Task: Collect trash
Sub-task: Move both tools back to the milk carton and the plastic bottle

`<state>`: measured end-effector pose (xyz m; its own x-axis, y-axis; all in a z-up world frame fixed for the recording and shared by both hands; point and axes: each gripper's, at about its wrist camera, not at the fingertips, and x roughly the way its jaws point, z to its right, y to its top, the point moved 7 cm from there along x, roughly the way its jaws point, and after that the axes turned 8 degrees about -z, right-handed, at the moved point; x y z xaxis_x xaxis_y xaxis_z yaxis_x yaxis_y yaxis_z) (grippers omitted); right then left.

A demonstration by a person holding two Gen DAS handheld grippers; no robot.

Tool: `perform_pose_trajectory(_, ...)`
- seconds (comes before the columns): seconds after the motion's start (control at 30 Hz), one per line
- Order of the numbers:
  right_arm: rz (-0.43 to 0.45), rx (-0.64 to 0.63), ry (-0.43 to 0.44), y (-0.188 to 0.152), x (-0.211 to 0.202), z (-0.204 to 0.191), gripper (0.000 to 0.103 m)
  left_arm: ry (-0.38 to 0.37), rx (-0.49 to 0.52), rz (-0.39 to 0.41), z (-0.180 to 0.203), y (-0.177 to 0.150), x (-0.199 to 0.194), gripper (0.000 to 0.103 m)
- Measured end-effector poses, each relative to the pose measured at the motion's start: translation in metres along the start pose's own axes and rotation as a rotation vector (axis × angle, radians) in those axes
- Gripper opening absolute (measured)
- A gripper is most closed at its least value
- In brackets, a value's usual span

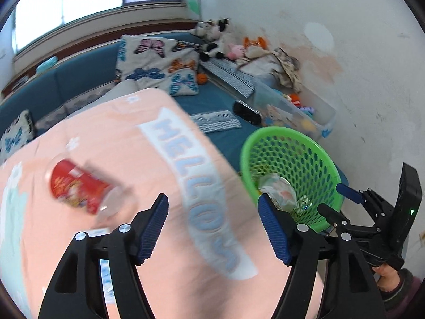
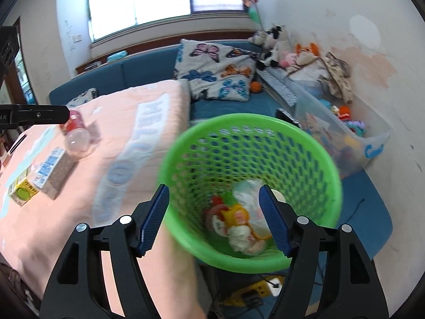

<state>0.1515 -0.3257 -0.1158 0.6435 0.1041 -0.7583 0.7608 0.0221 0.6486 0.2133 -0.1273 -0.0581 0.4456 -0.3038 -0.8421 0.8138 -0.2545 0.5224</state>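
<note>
A blue sofa (image 2: 148, 71) runs along the wall under the window, and a butterfly cushion (image 2: 215, 71) leans on its back. A pink blanket (image 1: 127, 164) with the blue word "HELLO" covers the raised surface in front of the sofa; what is under it I cannot tell. At the right, beside the wall, stands a clear plastic box (image 2: 372, 143) full of toys, and soft toys (image 2: 276, 45) lie behind it.

A green mesh basket (image 2: 313, 159) stands just beside the blanket's edge, directly below the right gripper (image 2: 213, 216). In it lie crumpled wrappers (image 2: 247, 228), white, red and yellow.

On the blanket, a red bottle (image 1: 77, 186) with a clear end lies on its side, blurred in both views. Near it, in the right wrist view, a blue and white carton (image 2: 53, 167) lies flat, and a small yellow and green carton (image 2: 22, 192) is touching its end.

The left gripper (image 1: 213, 227) is above the blanket, between the bottle and the basket. Its fingers (image 1: 154, 228) stand wide apart and nothing is between them. The fingers (image 2: 273, 220) of the right gripper are also spread wide and hold nothing; the basket is seen between them, but the pads are not on it.
</note>
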Motion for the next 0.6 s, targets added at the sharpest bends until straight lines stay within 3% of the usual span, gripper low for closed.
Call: perform_pose_trajectory(0.6,-0.044,-0.153,0.200,0.015,0.028,-0.150,0.075,0.155,-0.265,0.026,-0.178,-0.070,-0.059,0.072)
